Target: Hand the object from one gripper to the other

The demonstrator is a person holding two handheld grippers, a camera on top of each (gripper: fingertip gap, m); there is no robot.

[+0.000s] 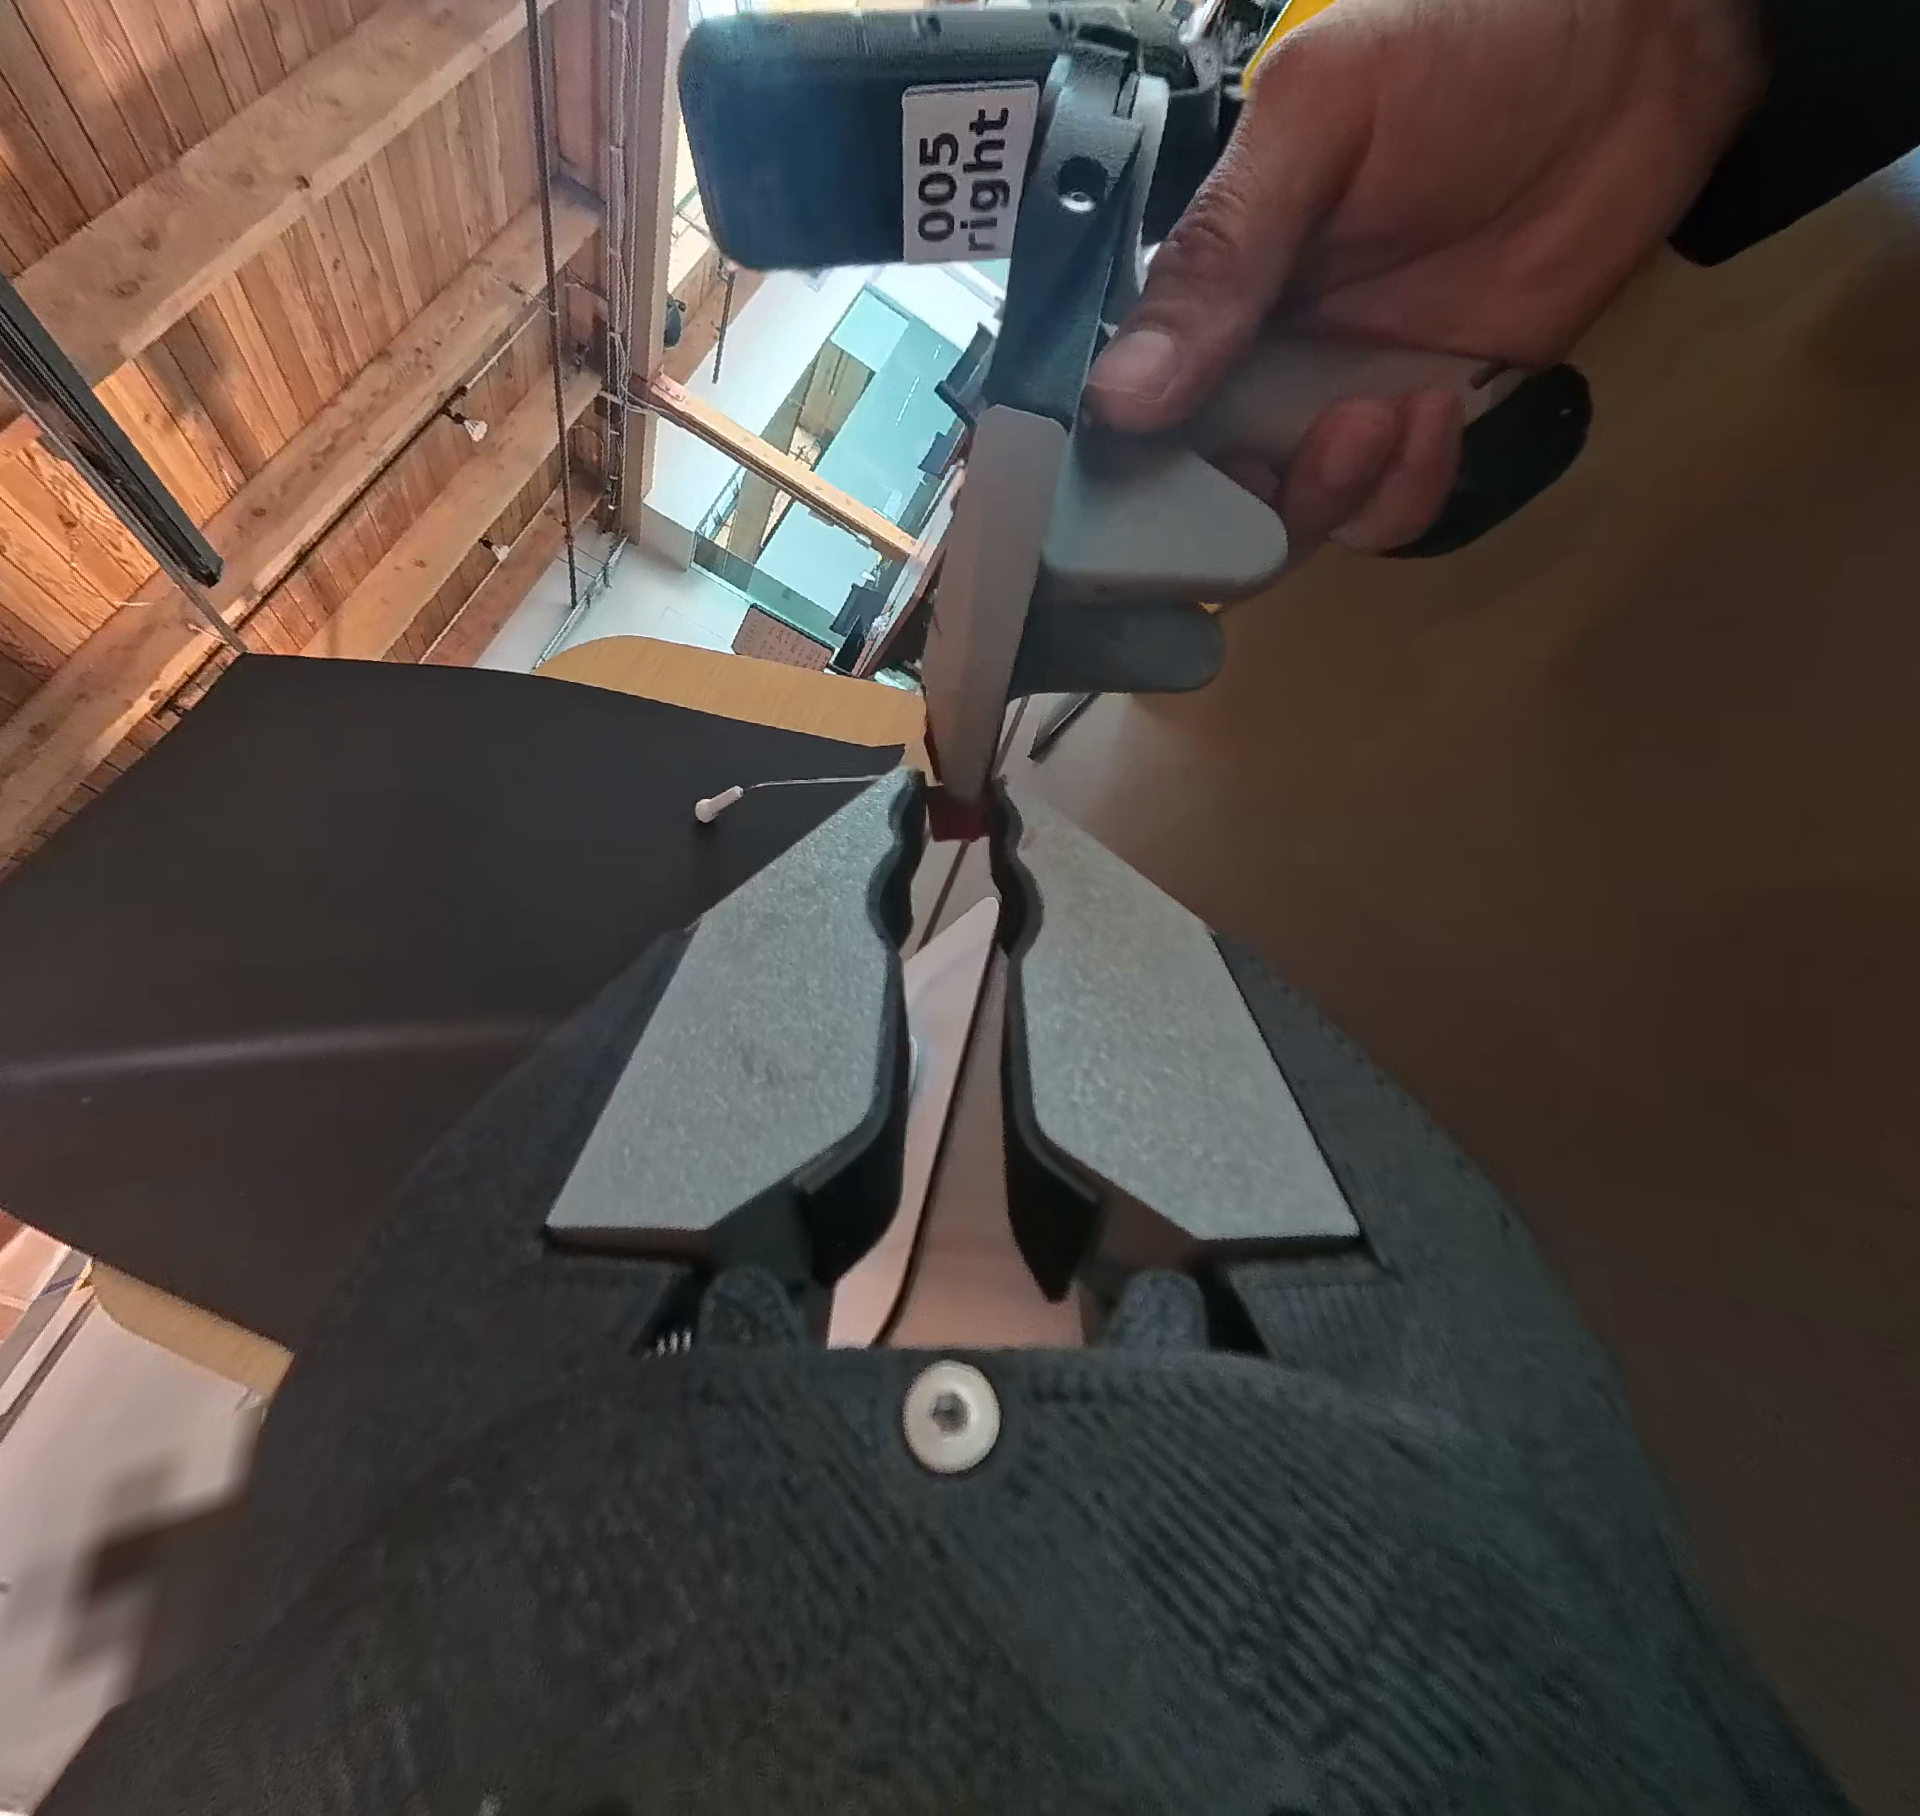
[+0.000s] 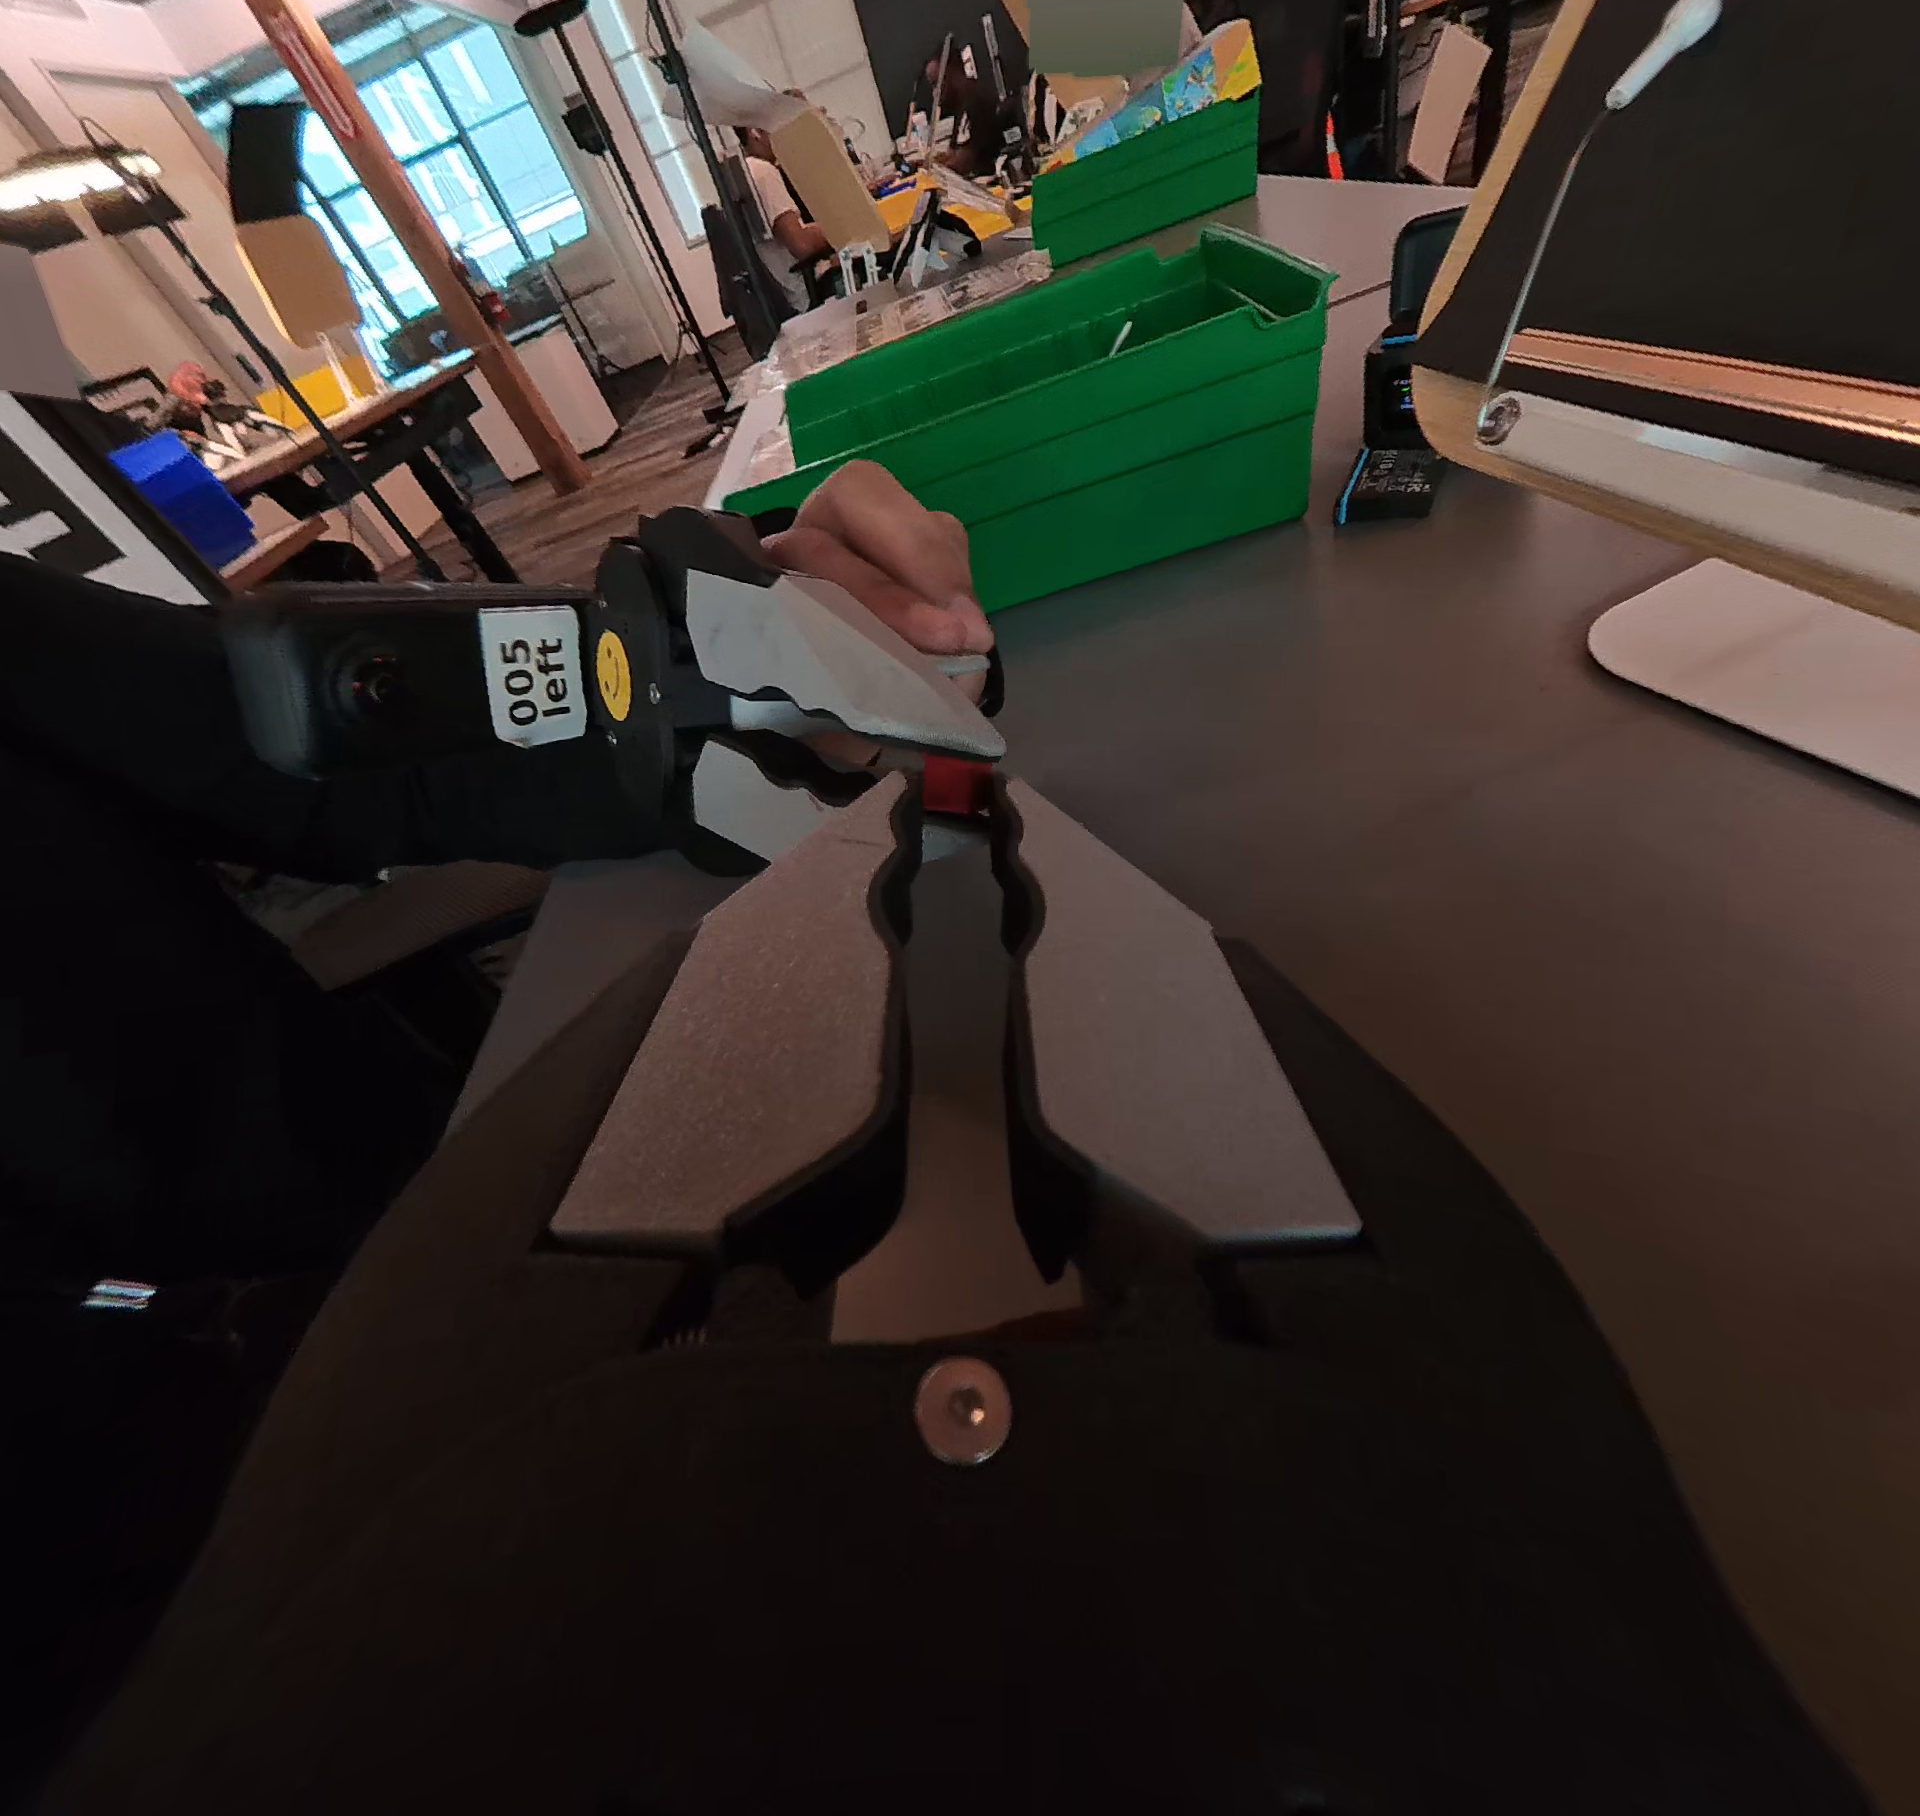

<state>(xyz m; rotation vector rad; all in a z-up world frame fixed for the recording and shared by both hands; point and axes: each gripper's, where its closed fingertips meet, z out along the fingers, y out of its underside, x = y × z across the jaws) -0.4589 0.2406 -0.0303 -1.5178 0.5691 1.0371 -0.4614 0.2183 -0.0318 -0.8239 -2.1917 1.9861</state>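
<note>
**Red block pinched by both tips above the tabletop**

The left hand-held gripper (image 1: 961, 810) is nearly closed, clamped on the small red block (image 1: 954, 821); the right hand-held gripper (image 2: 956, 798) also pinches the red block (image 2: 956, 787) at its fingertips, crossing the left one; the block's long axis cannot be told; it sits between both tip pairs, above the grey tabletop (image 2: 1455, 831).

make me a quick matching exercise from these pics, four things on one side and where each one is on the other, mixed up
Things:
1. small red block
2. green plastic bin
3. white monitor stand base
4. small black device with blue trim

Places:
A. resting on the grey table, far right
B. pinched at the fingertips of both hand-held grippers
C. on the table, right of the bin
D. on the table behind the left hand

Pairs: 1-B, 2-D, 3-A, 4-C
</note>
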